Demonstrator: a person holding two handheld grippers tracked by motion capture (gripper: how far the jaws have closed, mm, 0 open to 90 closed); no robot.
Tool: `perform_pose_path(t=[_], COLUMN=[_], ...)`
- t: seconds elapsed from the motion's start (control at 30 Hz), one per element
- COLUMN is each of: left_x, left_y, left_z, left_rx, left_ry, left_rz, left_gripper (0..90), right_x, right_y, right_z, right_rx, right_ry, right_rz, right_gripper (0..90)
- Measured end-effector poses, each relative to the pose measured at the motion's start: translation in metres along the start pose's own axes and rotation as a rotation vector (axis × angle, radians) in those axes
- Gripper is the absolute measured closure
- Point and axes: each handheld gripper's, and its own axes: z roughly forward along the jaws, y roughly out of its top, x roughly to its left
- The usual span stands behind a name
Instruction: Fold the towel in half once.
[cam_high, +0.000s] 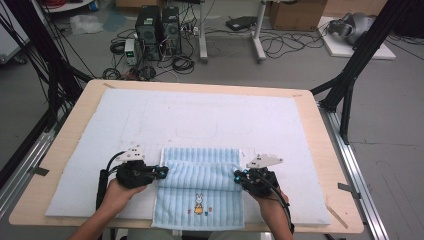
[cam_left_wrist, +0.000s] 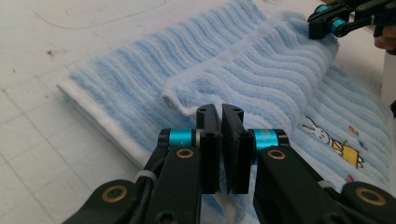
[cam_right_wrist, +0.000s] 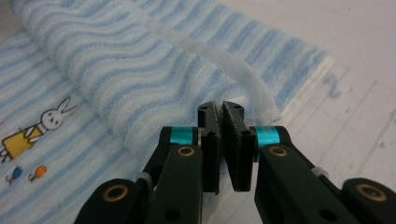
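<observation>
The high view looks forward and down over the whole table (cam_high: 320, 150) from the person's side. Each gripper view rides low and close behind its own jaws, facing inward across the blue towel (cam_left_wrist: 261, 70), which all three views share.

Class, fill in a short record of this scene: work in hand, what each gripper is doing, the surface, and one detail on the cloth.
Work: folding a blue striped towel
Left gripper: jaws shut, at the towel's left edge where the folded layer lifts
Right gripper: jaws shut, at the towel's right edge
Surface: white mat on a wooden table
Detail: rabbit picture on the towel's near part
</observation>
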Motion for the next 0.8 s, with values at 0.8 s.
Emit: perform_pose_path(t=[0.8], left_x=[0.037], left_y=[0.020], left_z=[0.032], left_rx=[0.075], left_ry=[0.253], left_rz=[-0.063], left_gripper=[67.1], right_x=[-0.041], right_y=[0.016], right_z=[0.033], right_rx=[0.012], right_ry=[-0.119], right_rz=[0.158], right_gripper=[69.8])
